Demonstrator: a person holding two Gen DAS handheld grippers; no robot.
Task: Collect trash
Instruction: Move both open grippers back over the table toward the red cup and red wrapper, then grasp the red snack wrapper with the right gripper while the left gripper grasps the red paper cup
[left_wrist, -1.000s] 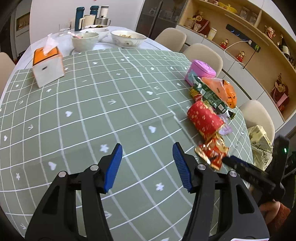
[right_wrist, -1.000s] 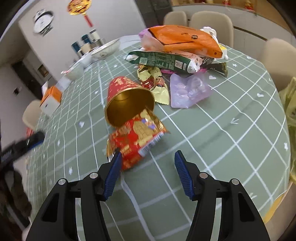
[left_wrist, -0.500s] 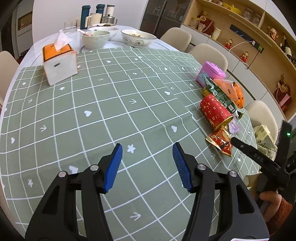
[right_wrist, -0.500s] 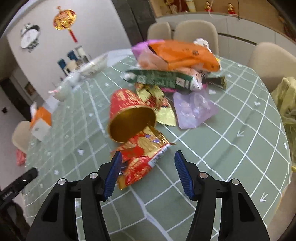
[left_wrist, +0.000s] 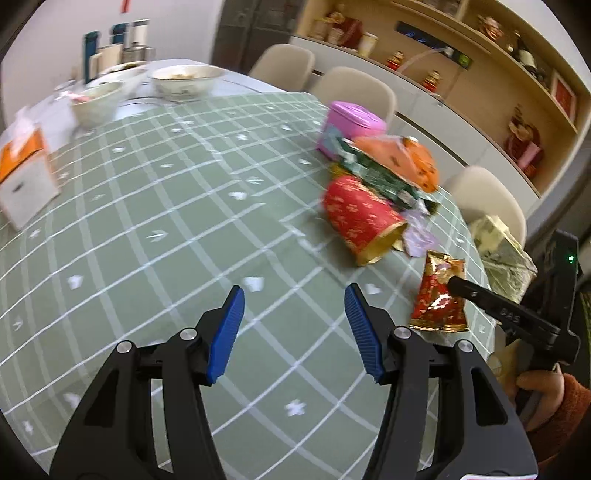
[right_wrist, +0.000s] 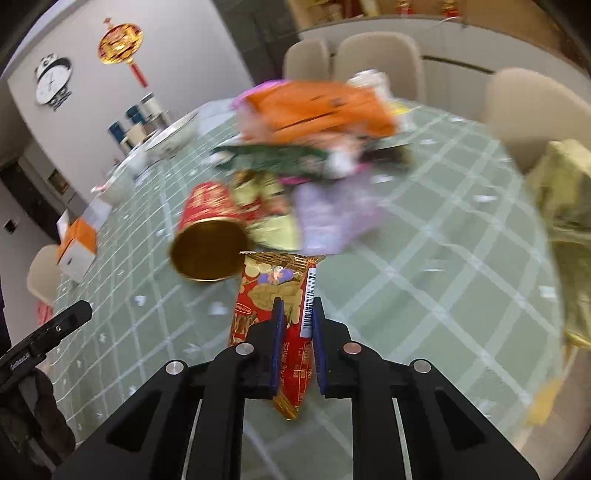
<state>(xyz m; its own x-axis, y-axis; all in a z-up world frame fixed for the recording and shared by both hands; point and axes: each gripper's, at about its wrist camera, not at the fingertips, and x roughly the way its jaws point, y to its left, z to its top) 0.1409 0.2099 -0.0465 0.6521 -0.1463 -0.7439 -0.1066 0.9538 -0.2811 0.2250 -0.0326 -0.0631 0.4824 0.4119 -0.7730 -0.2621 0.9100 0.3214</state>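
Between your right tongs (right_wrist: 297, 343) the red snack wrapper (right_wrist: 280, 295) is pinched as the jaws are closing; squeeze firmly, lift it clear of the surface (right_wrist: 424, 258); your left tongs (left_wrist: 293, 325) hang half-wide and empty; beyond lie the red cup (right_wrist: 210, 236) and orange bag (right_wrist: 317, 107).

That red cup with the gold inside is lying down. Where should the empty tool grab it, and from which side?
Grip the red cup across its round body, probably coming from above. It lies on its side on the table, gold mouth toward the table's near edge, so the curved sides are free. The left tool is open and empty; the right tool is closing on a red wrapper.
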